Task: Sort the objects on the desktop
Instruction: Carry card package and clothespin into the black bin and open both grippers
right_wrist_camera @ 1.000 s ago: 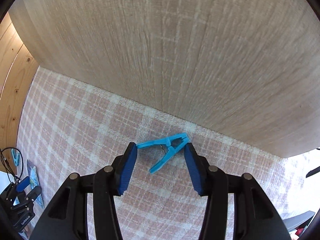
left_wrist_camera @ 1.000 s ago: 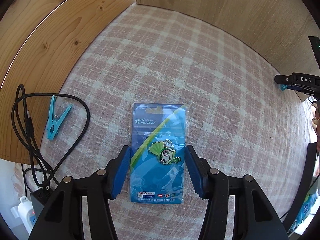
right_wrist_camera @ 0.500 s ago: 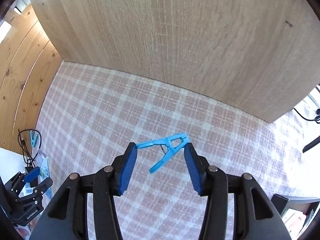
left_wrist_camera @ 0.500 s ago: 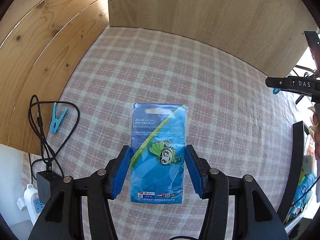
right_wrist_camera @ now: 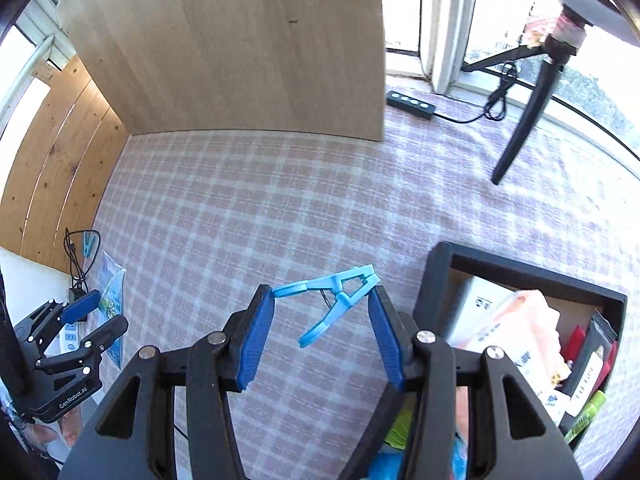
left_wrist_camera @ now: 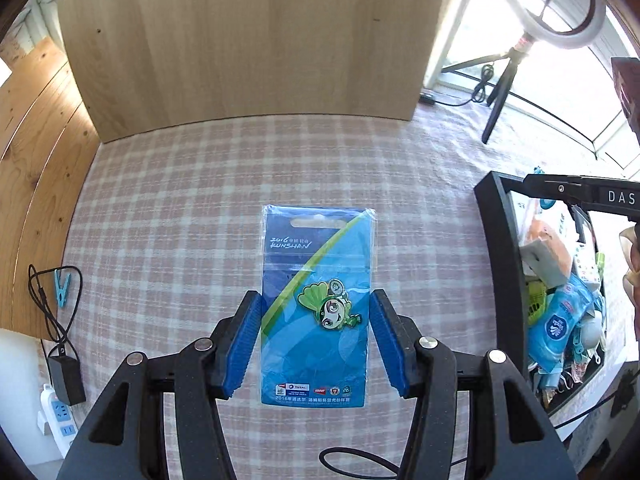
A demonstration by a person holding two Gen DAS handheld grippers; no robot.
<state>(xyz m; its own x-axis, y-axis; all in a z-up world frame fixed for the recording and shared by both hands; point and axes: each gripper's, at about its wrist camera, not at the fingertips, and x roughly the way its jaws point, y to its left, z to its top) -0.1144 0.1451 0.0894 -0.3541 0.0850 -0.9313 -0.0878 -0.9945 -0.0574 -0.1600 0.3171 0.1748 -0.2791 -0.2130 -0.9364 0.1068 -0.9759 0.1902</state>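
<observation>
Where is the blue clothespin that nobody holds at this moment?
The loose clothespin lies at the far left of the left wrist view, on the tablecloth edge, inside the black cable loop.

The tablecloth is a pink and cream check. The pin card is blue with a green stripe, white lettering and a green cartoon figure. Each gripper has black arms and blue pads. The clothespin is light blue, as is a second clothespin far left. The box on the right is black; its contents look mostly blue, white and orange. The back panel is pale wood.
</observation>
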